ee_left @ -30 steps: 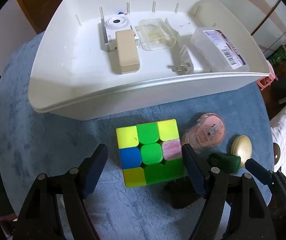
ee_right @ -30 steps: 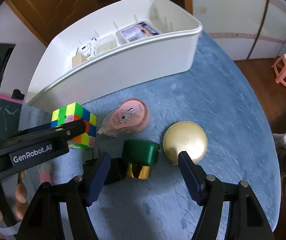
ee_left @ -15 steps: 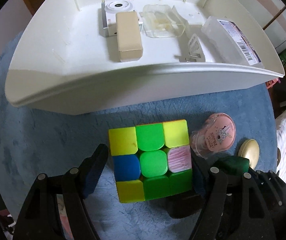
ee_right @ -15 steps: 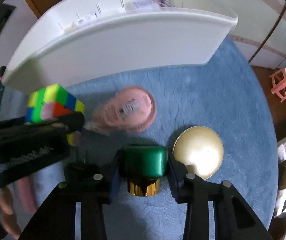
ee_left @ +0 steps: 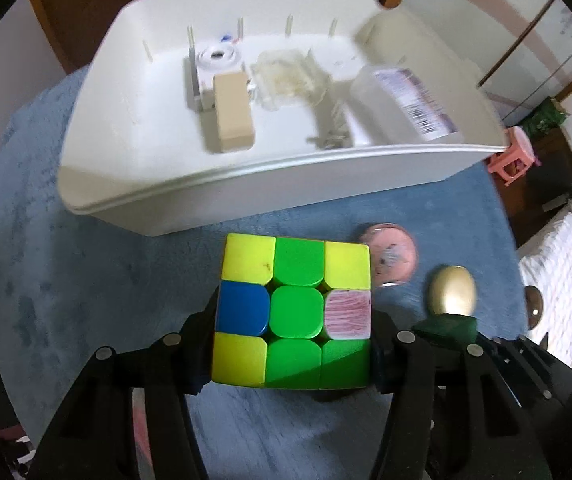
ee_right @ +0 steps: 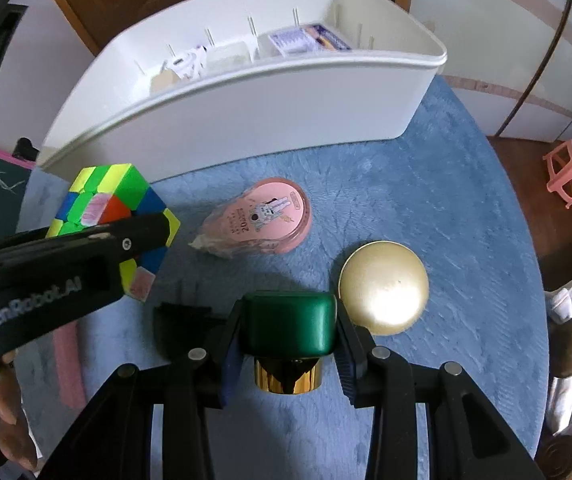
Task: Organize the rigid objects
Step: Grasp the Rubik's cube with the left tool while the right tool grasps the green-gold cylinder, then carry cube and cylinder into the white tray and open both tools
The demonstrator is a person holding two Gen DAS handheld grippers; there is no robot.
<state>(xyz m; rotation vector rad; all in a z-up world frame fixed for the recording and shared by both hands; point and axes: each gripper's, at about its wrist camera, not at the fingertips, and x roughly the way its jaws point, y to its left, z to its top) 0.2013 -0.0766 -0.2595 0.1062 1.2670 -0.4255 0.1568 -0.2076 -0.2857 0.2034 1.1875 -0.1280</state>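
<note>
On the blue counter (ee_right: pixel 426 184) I have 2 grips: my left hand-held gripper (ee_left: pixel 294 344) closing around the cube (ee_left: pixel 292 312), my right hand-held gripper (ee_right: pixel 288 344) clenched on the green-capped bottle (ee_right: pixel 288 332), the white bin (ee_right: pixel 245 116) straight ahead of both.

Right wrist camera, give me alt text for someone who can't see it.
The right gripper is shut on a green-capped, gold-banded bottle on a blue cloth. Beside it lie a gold dome and a pink tape dispenser; at left the left gripper is closing around a colour cube, before a white bin.
</note>
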